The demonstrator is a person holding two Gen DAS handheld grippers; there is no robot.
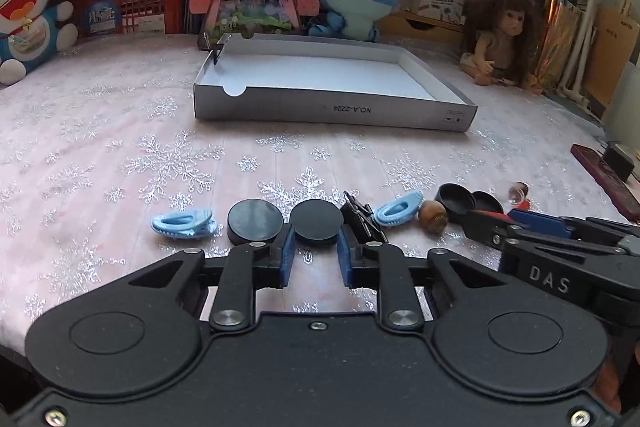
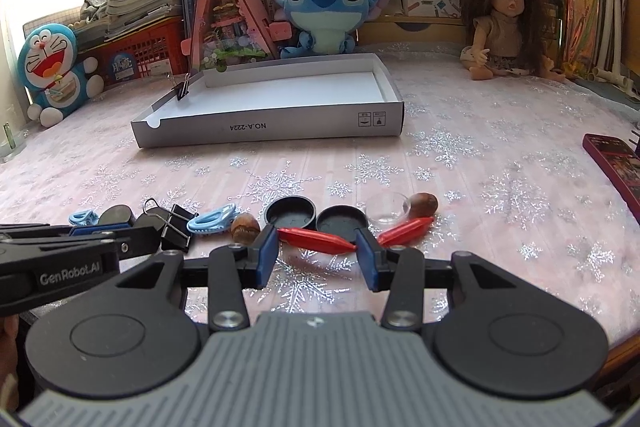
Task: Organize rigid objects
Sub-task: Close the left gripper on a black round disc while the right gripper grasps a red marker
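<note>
My left gripper [image 1: 316,247] has its jaws clenched on a black disc [image 1: 316,223]. My right gripper [image 2: 316,253] grasps a red spindle [image 2: 316,239] endwise. Other small pieces line the desk [image 1: 120,155] alongside. At twelve o'clock, farther off, sits an open box [image 1: 332,107].
</note>
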